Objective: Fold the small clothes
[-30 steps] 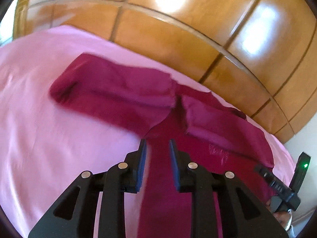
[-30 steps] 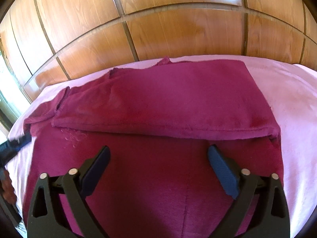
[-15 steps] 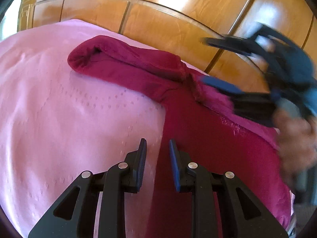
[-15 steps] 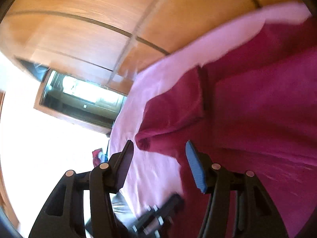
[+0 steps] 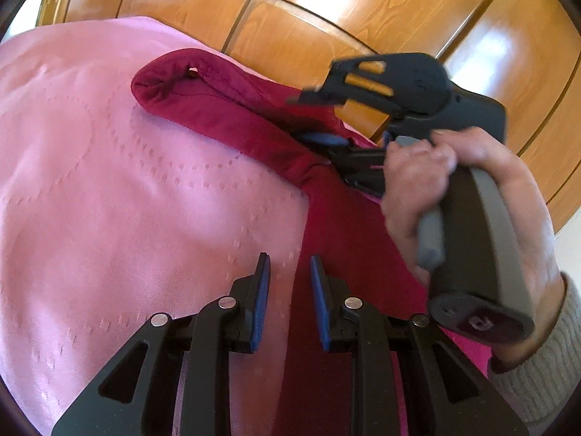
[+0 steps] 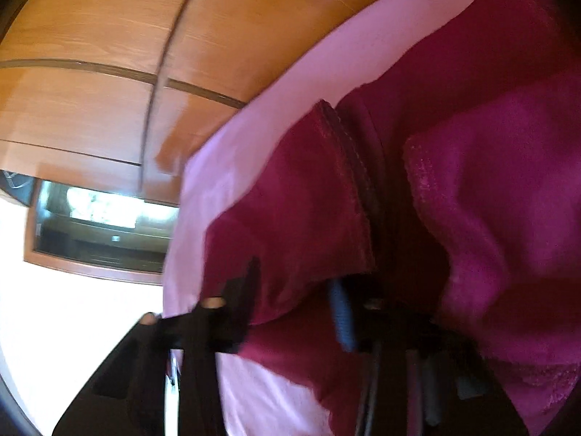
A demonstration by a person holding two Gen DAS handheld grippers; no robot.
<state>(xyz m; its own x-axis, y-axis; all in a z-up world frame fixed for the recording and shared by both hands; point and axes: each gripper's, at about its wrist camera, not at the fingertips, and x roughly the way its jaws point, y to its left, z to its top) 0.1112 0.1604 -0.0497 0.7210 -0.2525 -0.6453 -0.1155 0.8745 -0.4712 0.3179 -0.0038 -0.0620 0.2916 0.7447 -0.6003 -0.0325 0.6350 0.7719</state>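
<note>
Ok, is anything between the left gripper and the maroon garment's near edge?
Nothing visible. The left gripper hangs open over the maroon garment where its edge meets the pink bedspread. The right gripper, shut on the garment farther up, and its hand sit off to the right, outside that path.

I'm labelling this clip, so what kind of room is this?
Probably a bedroom: a pink bedspread with the dark red garment on it, glossy wooden wardrobe-like panels behind, and a window to one side.

right gripper (image 5: 319, 138) swung across to sleeve (image 5: 225, 116), clamped shut on it
</note>
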